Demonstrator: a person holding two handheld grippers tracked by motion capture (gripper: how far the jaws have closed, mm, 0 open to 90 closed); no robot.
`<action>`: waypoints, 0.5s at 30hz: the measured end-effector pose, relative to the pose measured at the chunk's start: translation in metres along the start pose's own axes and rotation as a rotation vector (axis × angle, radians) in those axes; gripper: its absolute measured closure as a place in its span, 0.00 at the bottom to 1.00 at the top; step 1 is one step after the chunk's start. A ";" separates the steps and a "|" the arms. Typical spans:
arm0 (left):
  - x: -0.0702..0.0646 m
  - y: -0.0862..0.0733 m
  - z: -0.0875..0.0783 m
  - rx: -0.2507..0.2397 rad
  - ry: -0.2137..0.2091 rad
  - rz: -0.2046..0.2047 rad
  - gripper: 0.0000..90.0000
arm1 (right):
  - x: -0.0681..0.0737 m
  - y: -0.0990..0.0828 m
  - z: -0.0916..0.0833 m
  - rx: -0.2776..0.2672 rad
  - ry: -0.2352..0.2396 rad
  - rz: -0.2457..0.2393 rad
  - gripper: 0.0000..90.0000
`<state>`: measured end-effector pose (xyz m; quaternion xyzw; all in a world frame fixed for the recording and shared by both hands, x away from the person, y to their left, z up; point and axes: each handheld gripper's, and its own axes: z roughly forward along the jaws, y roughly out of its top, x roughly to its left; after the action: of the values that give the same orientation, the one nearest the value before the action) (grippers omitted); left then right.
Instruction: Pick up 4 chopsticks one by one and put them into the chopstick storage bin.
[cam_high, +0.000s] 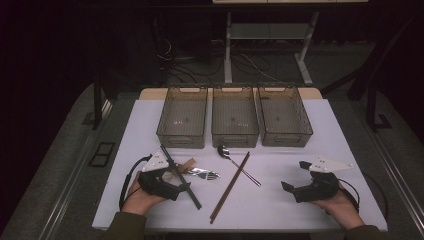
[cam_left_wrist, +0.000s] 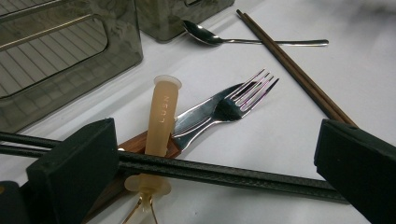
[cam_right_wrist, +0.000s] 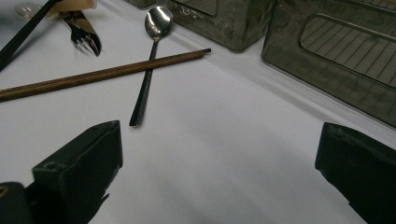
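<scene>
Black chopsticks (cam_left_wrist: 224, 175) between wide left hand-held gripper (cam_left_wrist: 215, 154) jaws

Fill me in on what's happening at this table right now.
A person holds a gripper in each hand over a white table; both have open jaws and hold nothing. The left gripper sits by a heap of cutlery: black chopsticks across a fork and a pale beige handle. The right gripper rests apart. A spoon lies crossed with brown chopsticks. Three bins stand empty behind.
</scene>
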<state>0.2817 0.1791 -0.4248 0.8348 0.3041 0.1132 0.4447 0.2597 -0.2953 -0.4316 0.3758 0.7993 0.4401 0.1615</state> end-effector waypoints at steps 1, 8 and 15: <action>0.000 0.000 0.000 0.002 0.001 0.000 0.00 | 0.000 0.000 0.000 0.002 0.003 0.001 0.01; 0.002 0.001 0.002 0.017 0.018 0.002 0.00 | 0.000 0.000 0.000 0.011 0.002 0.001 0.01; 0.005 0.004 0.001 0.031 0.073 0.017 0.00 | 0.000 -0.001 0.001 0.017 -0.001 -0.006 0.01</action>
<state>0.2880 0.1801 -0.4227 0.8395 0.3147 0.1430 0.4193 0.2601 -0.2951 -0.4325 0.3751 0.8042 0.4325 0.1599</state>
